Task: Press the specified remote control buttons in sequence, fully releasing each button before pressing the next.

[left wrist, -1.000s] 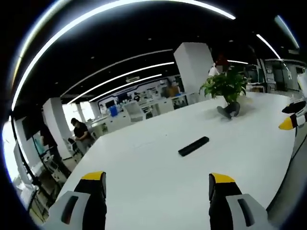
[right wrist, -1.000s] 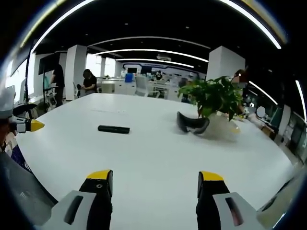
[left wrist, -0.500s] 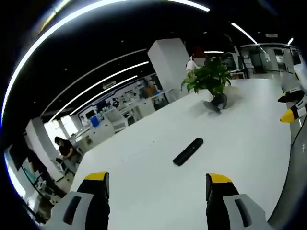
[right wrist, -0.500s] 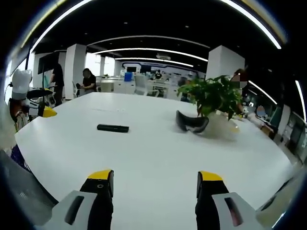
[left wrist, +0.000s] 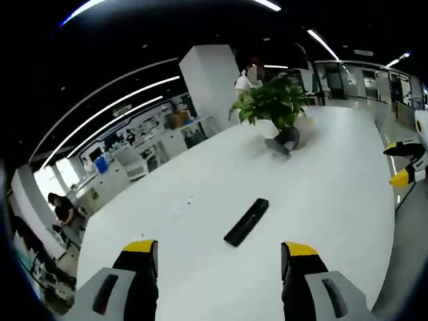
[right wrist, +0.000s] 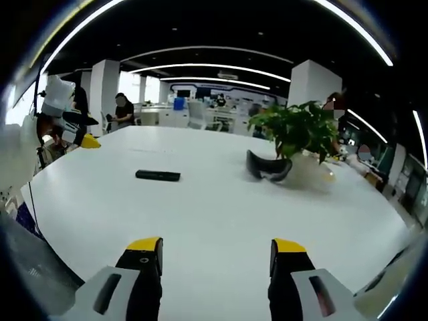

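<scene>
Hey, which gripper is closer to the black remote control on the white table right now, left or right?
Left. The left gripper sits just short of the remote control; the right gripper hangs well back, the remote control far ahead to its left.

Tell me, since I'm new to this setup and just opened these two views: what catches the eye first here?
A slim black remote control lies alone on the big white table, just ahead of the open left gripper. Farther back stands a leafy potted plant with a dark headset-like object resting by its pot. The right gripper hangs open over bare tabletop.
</scene>
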Motion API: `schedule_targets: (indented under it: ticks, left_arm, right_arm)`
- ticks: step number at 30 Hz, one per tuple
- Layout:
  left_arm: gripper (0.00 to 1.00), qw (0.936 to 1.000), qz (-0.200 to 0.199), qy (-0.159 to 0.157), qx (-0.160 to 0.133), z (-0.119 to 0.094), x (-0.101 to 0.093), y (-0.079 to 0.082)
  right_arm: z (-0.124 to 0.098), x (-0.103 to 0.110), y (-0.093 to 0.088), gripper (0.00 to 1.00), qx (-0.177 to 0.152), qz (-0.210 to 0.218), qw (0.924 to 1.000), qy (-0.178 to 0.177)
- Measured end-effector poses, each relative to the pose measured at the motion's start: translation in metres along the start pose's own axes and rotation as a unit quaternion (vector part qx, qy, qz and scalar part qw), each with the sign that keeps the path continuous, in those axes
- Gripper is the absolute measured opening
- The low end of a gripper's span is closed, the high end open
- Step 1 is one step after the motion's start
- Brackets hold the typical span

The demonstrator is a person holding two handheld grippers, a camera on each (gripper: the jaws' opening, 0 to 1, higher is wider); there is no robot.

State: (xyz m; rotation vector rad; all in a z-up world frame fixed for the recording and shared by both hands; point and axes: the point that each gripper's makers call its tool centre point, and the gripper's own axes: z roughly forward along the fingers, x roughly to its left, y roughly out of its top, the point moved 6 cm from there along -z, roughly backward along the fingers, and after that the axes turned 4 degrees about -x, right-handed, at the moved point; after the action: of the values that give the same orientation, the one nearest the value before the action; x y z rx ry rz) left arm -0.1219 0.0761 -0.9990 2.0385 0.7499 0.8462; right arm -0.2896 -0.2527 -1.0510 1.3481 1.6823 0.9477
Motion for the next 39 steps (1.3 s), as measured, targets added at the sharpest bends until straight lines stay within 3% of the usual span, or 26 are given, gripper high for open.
schedule_targets:
  ticks: [3,14,19,23,29,33,39]
  left_arm:
    - [0.77,0.9996,-0.009,-0.026,0.003,0.009,-0.002,0.001]
    - [0.72,0.9936,0.056,-0.079,0.057,0.047,0.014,0.007]
    - [0.71,0.9895,0.064,-0.106,0.074,0.067,0.014,0.01]
    - [0.7,0.9842,0.079,-0.129,0.092,0.086,0.011,0.005]
    - [0.65,0.9732,0.108,-0.155,0.13,0.111,0.005,-0.008]
    - [0.65,0.9658,0.104,-0.18,0.155,0.127,0.0,-0.017]
    - [0.63,0.9567,0.088,-0.203,0.189,0.151,-0.004,-0.033]
  right_arm:
    - [0.0,0.0,-0.001,0.61,0.003,0.0,1.0,0.0]
    - [0.003,0.003,-0.008,0.42,0.036,-0.002,0.9993,0.01]
    - [0.003,0.004,-0.01,0.31,0.047,0.001,0.9988,0.014]
    - [0.003,0.005,-0.013,0.18,0.066,0.005,0.9976,0.017]
    - [0.004,0.005,-0.016,0.12,0.077,0.005,0.9969,0.016]
    - [0.004,0.003,-0.019,0.05,0.089,-0.002,0.996,0.009]
    - [0.005,0.003,-0.022,0.03,0.098,-0.004,0.9952,0.008]
